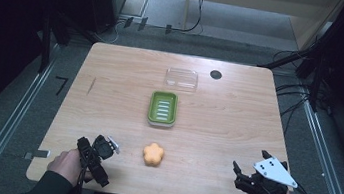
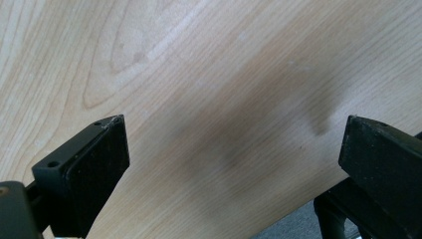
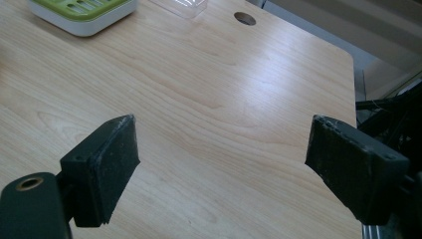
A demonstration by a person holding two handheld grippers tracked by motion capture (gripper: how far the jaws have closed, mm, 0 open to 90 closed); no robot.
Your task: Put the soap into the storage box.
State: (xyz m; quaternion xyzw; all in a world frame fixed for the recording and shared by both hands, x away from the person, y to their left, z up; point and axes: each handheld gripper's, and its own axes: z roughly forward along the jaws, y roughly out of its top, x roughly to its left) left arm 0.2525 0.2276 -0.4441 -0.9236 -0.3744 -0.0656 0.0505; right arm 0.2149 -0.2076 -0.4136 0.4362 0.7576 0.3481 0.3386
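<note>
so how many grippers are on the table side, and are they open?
2. Left gripper at the near left edge, right gripper at the near right edge. Both open, nothing between the fingers.

Two black grippers: left gripper (image 1: 96, 155) blocky, with a small pale plate on top and a black cable; right gripper (image 1: 249, 180) topped by a grey three-cornered plate dotted with dark holes, black cable trailing. Matte black jaws, flat scuffed pads, a brass-ringed hole at the base. Dark sleeves.

No legible text on anything here.
</note>
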